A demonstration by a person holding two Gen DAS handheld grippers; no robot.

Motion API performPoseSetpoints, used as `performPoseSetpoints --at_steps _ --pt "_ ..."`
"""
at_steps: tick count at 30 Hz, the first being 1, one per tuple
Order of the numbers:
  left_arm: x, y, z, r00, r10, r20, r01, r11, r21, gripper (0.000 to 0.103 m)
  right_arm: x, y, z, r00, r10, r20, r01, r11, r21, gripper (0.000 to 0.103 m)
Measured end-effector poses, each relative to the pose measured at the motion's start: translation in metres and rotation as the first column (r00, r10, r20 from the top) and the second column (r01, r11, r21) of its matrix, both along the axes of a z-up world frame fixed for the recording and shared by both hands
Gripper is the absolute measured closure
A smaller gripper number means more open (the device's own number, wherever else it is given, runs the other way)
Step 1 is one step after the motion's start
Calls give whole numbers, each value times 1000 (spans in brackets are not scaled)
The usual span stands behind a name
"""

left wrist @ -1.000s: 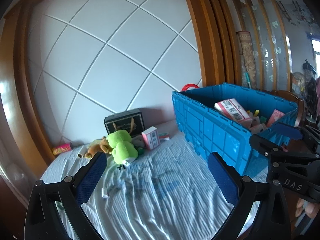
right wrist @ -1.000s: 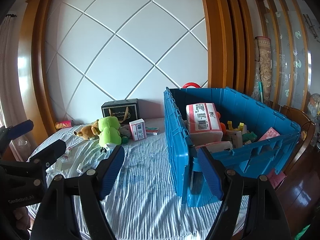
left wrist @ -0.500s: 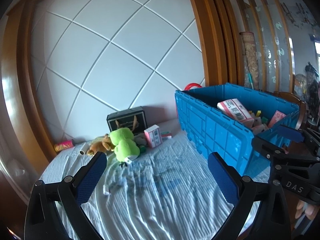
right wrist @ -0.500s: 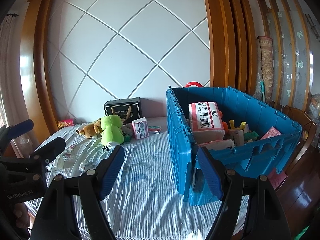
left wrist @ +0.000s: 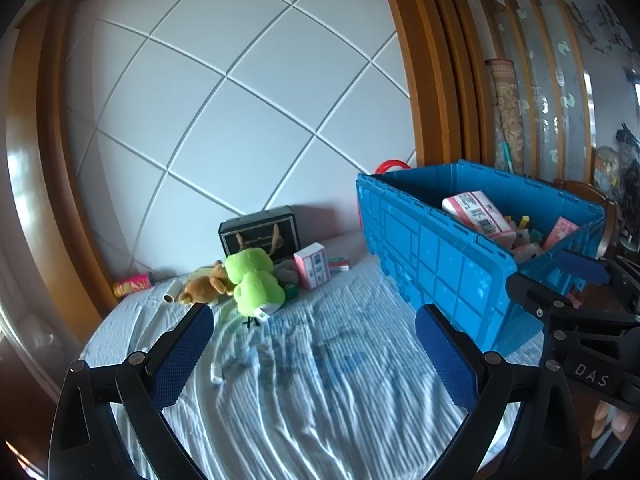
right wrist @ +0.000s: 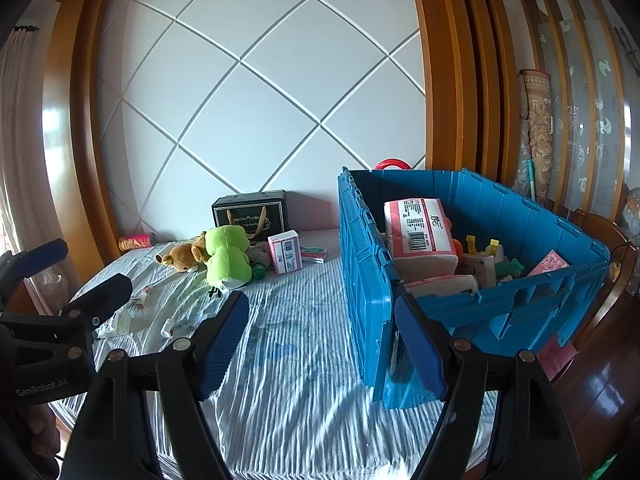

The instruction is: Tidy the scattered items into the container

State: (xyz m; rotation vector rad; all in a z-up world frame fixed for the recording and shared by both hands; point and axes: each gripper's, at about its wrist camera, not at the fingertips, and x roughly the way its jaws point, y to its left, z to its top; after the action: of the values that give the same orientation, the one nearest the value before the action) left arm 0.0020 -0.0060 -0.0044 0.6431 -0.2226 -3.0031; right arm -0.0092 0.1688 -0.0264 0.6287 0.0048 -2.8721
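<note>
A blue crate (left wrist: 440, 256) (right wrist: 360, 264) stands on the right of the bed, holding a pink pack (right wrist: 420, 228) and several small items. Scattered near the headboard lie a green plush (left wrist: 254, 282) (right wrist: 226, 254), a brown teddy (left wrist: 204, 286) (right wrist: 182, 256), a pink-white box (left wrist: 312, 266) (right wrist: 285, 256), a black box (left wrist: 260, 234) (right wrist: 250, 210) and a pink can (left wrist: 132, 283) (right wrist: 136, 241). My left gripper (left wrist: 314, 350) is open and empty above the sheet. My right gripper (right wrist: 322, 340) is open and empty by the crate's near corner.
The striped bedsheet (left wrist: 320, 380) carries small wrappers and a white tube (right wrist: 166, 326) at its left side. A padded headboard (left wrist: 240, 120) with wooden frame backs the bed. A wooden floor (right wrist: 600, 380) lies right of the crate.
Both grippers have shifted slightly; the toys and crate sit a little further right in both views. Both stay open and empty.
</note>
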Motion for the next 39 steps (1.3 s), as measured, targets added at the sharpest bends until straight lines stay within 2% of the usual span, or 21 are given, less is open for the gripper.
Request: performPoseSetpoints --at_steps 12,16,20,25,30,39 --pt "-7 -4 -8 1000 10 12 -10 1000 4 1 -7 -1 -4 1000 7 11 -7 1000 -2 28" --pt "-10 -23 -26 998 45 46 -46 999 12 1 -14 -12 -12 999 29 22 -29 1000 -9 28" --pt "-17 -60 -49 988 117 96 -121 992 32 1 -27 -42 -25 995 82 62 -84 996 25 28" --pt "-29 -122 -84 960 220 174 -230 972 41 1 -47 -90 -45 983 148 112 -152 988 34 28" --pt "-44 -196 -114 929 300 217 -313 949 27 1 -70 -149 -64 966 201 163 -211 976 47 27" --pt "-91 -354 -174 833 424 355 -466 884 36 1 -123 -259 -96 937 255 240 -276 959 58 27"
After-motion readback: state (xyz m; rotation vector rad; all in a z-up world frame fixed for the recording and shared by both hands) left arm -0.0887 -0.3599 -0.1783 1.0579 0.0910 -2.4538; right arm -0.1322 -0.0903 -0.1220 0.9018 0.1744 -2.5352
